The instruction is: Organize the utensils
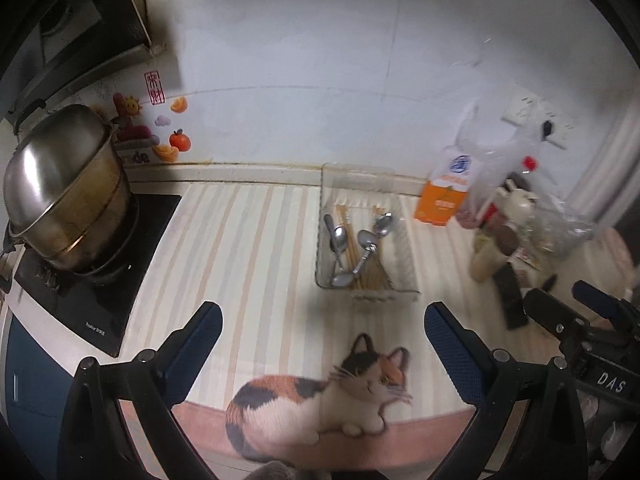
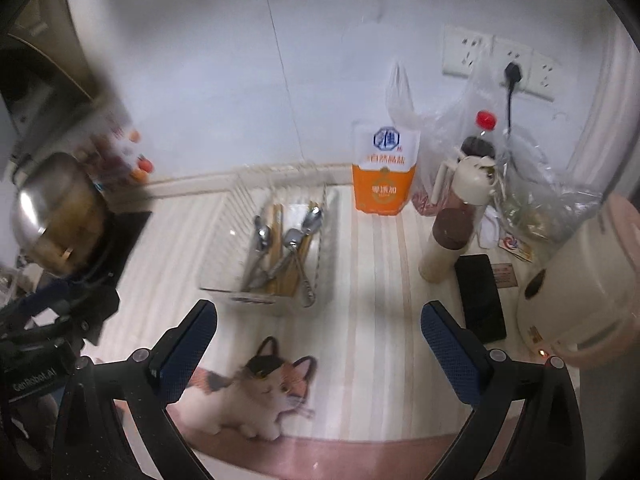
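Observation:
A clear plastic tray stands on the striped mat and holds several metal spoons and a bundle of wooden chopsticks. The tray also shows in the right wrist view, with the spoons and the chopsticks. My left gripper is open and empty, just in front of the tray. My right gripper is open and empty, in front of the tray and to its right. The right gripper also shows at the right edge of the left wrist view.
A steel pot sits on a black cooktop at the left. An orange salt bag, a plastic bag of bottles, a tall cream jar, a black phone and a cream rice cooker stand at the right. A cat picture is printed on the mat.

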